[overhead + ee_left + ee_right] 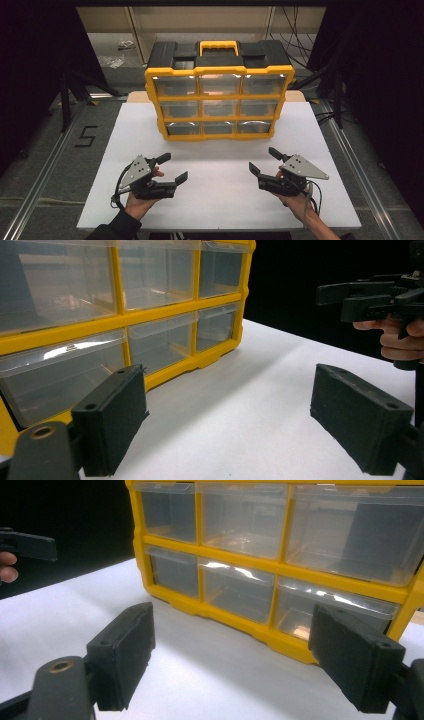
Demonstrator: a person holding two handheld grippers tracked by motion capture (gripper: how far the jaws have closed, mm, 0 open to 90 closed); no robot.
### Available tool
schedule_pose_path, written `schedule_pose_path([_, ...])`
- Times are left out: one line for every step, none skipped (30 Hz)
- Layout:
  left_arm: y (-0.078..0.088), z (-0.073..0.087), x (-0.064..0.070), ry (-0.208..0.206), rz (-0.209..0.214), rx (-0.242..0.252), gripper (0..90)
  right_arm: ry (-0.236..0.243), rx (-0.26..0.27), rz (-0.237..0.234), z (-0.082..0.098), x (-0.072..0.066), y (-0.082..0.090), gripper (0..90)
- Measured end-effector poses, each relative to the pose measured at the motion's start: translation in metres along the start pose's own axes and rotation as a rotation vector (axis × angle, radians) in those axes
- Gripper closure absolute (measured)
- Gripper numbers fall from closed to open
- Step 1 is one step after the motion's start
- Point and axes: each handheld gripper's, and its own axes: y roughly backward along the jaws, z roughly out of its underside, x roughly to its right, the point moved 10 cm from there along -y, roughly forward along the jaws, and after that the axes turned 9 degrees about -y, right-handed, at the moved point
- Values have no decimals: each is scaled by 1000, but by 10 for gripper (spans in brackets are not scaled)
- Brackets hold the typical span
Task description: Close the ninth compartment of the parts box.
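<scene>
— Looking from the high view, where does the cabinet (pixel 220 95) stand from the claws?

— It stands at the far side of the white surface (pixel 220 200), straight ahead of both hands. Its long axis runs from left to right, and the drawer fronts face the person. The left claw (pixel 172 169) and the right claw (pixel 264 160) hover near the front edge, well apart from the cabinet, one at each side of the middle.

— Which claw is nearer?

— I judge them about equal. The left claw points toward the left columns, the right claw toward the right ones. Any reach to a drawer goes forward and a little up.

— Are the claws holding something?

— No. Both are released, the jaws stand wide apart with nothing between them. The left gripper view shows this, with the cabinet (pixel 125 325) behind, and the right gripper view the same.

— What is in the drawers?

— There are nine clear drawers, three rows of three, all pushed in. In the right gripper view, the bottom right drawer (pixel 330 612) seems to hold one small tan piece. Some others show faint reflections or shapes; I cannot tell if these are contents.
</scene>
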Motion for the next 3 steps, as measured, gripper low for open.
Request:
schedule_pose_path([0,0,0,-1,0,-1,143,0,0,1,0,0,0,196])
schedule_pose_path([0,0,0,-2,-1,0,143,0,1,1,0,0,0,196])
schedule_pose_path([0,0,0,0,-1,1,143,0,2,2,0,0,0,196])
